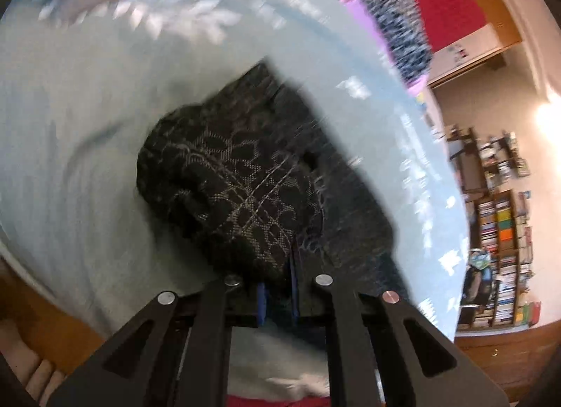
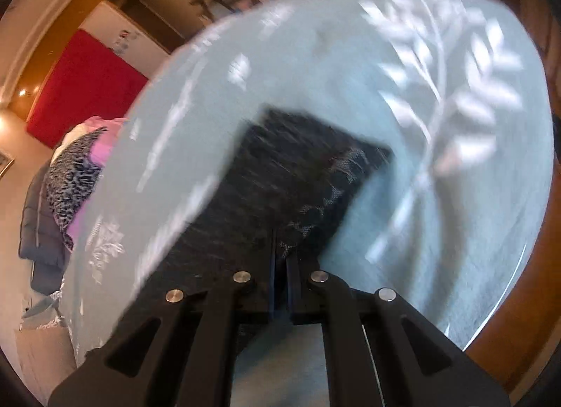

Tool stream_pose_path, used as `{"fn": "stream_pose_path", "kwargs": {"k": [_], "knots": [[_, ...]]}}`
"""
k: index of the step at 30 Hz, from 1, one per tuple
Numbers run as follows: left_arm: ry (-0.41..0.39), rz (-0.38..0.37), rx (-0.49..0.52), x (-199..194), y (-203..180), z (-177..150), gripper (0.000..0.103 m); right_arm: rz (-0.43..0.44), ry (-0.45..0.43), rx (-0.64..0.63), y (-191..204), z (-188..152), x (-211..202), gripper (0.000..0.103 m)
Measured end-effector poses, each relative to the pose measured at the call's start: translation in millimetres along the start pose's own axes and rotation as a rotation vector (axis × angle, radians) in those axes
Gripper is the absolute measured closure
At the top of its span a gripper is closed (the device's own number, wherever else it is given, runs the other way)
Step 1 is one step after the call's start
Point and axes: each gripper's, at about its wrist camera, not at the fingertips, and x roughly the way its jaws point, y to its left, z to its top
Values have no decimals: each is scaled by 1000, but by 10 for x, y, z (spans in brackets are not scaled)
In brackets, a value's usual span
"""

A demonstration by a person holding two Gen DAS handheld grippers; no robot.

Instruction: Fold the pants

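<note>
The pants (image 1: pixel 238 189), dark with a pale floral weave, lie on a light blue bedspread (image 1: pixel 87 133) printed with white leaves. In the left wrist view they sit toward the bed's right edge, beyond which a bookshelf (image 1: pixel 501 252) stands against the far wall. A leopard-print cloth (image 1: pixel 389 11) lies at the far end of the bed.

The left gripper (image 1: pixel 280 296) is clenched on the pants: a bunched fold of the fabric rises straight from between its blue-padded fingers (image 1: pixel 260 302) and humps up in front of the camera. The right gripper (image 2: pixel 280 287) is likewise closed on the pants (image 2: pixel 298 189), its fingers (image 2: pixel 271 284) drawn nearly together with patterned cloth running into the narrow gap. Both views are blurred, so finer detail of the grip cannot be told.

From the right wrist view the far part of the pants lies flat, with a straight edge and a square corner, which suggests at least one fold is already made. The near part is lifted in both grippers rather than laid down, so the current fold looks unfinished. What seems to be left is to carry the held end over the flat part, lay it down square, release both grips and smooth the stack.
</note>
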Motion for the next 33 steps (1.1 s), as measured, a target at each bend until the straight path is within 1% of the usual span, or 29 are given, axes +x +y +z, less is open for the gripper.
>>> {"fn": "stream_pose_path", "kwargs": {"k": [2,4,7,9,12,13,15,16,18,19,21,23,25,28,30,32,33], "knots": [[-4,49,30,91,20,-40,94,15,-6,6,-50,-46,37,99],[-8,69,62,128,-48,-68,94,11,-18,-17,-14,-41,14,99],[-15,91,115,108,-119,-107,94,9,-68,-64,118,61,-83,99],[-7,86,124,137,-146,-155,94,19,-113,-66,179,163,-187,99],[9,65,138,166,-199,-233,94,4,-171,-76,207,286,-307,99],[15,66,149,188,-224,-263,94,-4,-178,-77,173,315,-322,99],[25,74,160,265,-236,-305,93,-43,-163,-72,56,314,-247,99],[33,79,154,303,-207,-313,93,-88,-155,-75,-23,284,-181,99],[45,71,144,371,-115,-322,93,-129,-133,-80,-153,211,-82,99],[42,60,149,362,-93,-314,93,-126,-123,-74,-182,174,-46,99],[41,56,154,326,-75,-293,93,-133,-132,-95,-190,124,-41,99],[33,60,172,250,-65,-282,93,-147,-127,-108,-154,143,-32,99],[15,59,189,190,-108,-280,93,-150,-120,-100,-129,153,-44,93],[-43,66,223,63,-182,-282,93,-176,-137,-107,-105,179,-127,79],[-40,98,248,81,-178,-282,89,-220,-162,-115,-68,159,-194,58],[8,135,249,177,-141,-322,85,-262,-199,-142,-15,145,-260,57],[9,130,244,192,-129,-341,82,-294,-216,-166,42,115,-284,57]]}}
